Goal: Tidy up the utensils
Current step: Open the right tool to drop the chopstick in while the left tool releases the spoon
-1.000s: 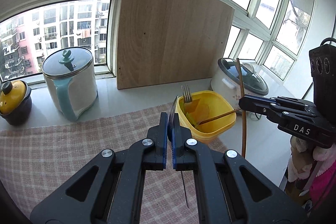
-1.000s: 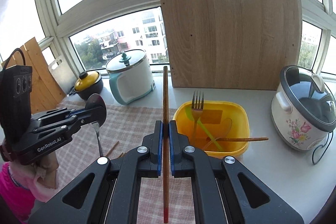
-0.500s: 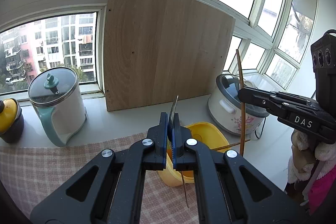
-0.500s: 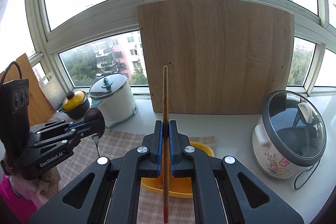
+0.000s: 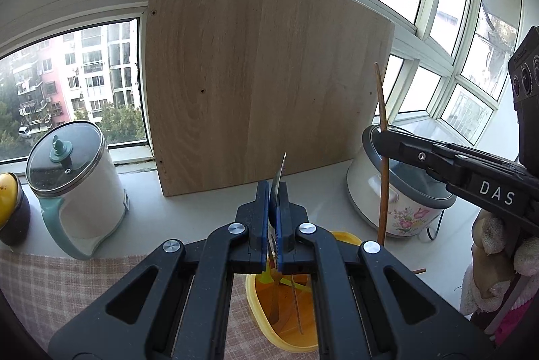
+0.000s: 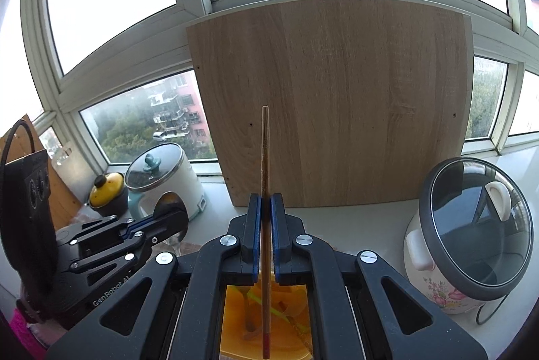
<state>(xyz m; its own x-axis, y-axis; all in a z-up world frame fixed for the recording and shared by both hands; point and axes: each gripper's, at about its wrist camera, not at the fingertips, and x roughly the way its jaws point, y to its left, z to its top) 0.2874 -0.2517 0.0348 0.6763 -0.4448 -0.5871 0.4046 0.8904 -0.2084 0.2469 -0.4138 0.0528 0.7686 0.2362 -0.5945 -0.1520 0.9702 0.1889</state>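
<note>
Right in close, the left gripper is carrying a metal spoon, jaws clamped tight on it, bowl edge poking up above the pads and the thin handle hanging down behind. Beside it the right gripper is doing the same with a single wooden chopstick, jaws pressed together on its shaft, the stick standing nearly upright with its red-tipped end dangling low.

Directly beneath both pairs of jaws, the yellow tub is sitting on the worktop at the edge of the checked cloth, already holding a fork and what I'm taking to be another chopstick and a green piece, though the gripper bodies are hiding most of it. That's the relation that matters: both utensils are hanging long-axis vertical, lower ends pointing down at the tub, so each looks to need only a release or a short drop. Neither hand seems clearly nearer; both are hovering over it.

Further back, the flowered rice cooker is standing to the right, the white pot with the glass lid and a little yellow-lidded pot to the left, and the big wooden board is leaning against the window.
</note>
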